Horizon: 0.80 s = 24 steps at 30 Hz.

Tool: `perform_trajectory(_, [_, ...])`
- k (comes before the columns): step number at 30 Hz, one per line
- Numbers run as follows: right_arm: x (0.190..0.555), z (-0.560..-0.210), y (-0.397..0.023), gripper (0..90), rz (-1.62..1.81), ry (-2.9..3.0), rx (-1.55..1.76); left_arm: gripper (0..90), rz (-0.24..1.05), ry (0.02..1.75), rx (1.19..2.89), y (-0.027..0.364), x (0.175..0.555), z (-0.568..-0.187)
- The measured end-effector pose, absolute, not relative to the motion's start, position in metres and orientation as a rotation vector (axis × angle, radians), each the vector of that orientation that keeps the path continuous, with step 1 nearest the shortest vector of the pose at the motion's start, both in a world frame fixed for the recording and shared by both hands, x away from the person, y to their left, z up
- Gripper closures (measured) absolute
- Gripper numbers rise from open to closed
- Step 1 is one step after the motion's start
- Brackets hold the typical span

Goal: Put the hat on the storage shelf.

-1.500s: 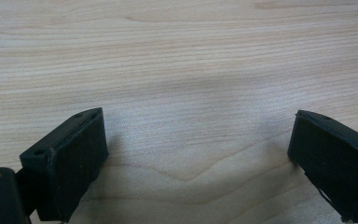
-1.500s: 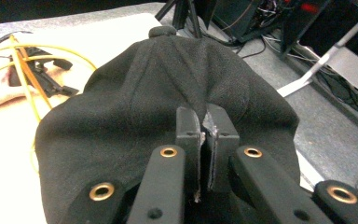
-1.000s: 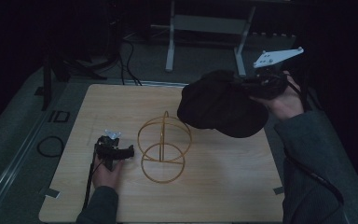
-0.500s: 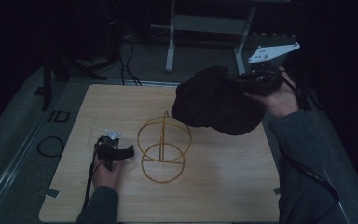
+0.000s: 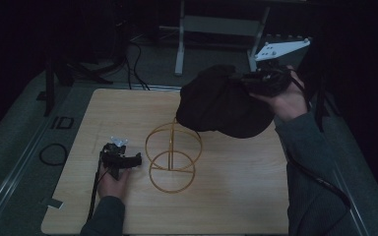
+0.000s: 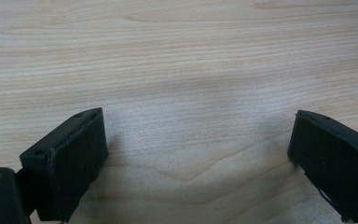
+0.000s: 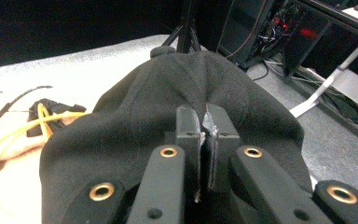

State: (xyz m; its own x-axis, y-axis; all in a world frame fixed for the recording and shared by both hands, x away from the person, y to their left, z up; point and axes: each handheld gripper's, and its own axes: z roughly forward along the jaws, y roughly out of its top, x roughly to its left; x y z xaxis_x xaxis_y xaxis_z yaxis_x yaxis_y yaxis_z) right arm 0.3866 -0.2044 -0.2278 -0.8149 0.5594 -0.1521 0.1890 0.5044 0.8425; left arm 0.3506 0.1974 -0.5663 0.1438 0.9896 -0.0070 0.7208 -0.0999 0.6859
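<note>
Left gripper [image 5: 137,159]: rests on the table [image 5: 236,196] near its left edge, jaws spread wide, nothing between them.
Wire stand [image 5: 172,156]: yellow, upright, mid-table, just right of the left gripper.
Cap [image 5: 221,105]: black, held above the far right part of the table.
Right gripper [image 7: 204,135]: jaws clamped on the cap's fabric, cap hanging left of the hand.

left gripper [image 6: 198,154] | fingers [image 6: 70,161] spread wide, nothing between | pale wood table [image 6: 191,56] beneath
</note>
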Motion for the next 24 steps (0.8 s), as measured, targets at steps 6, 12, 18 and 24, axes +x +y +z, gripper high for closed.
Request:
perform_trajectory(6, [0.386, -0.222, -0.2, 85.6, 1.23, 2.332, 0.614, 4.2, 0.642, 1.632, 1.882, 0.197, 0.351, -0.566])
perform_trajectory(12, [0.385, -0.213, -0.2, 85.6, 1.251, 2.307, 0.618, 4.2, 0.643, 1.632, 1.878, 0.197, 0.351, -0.567])
perform_trajectory(18, [0.38, -0.21, -0.191, 85.6, 1.284, 2.297, 0.595, 4.2, 0.643, 1.631, 1.88, 0.197, 0.351, -0.567])
perform_trajectory(24, [0.377, -0.208, -0.179, 85.6, 1.331, 2.29, 0.576, 4.2, 0.644, 1.629, 1.882, 0.197, 0.351, -0.566])
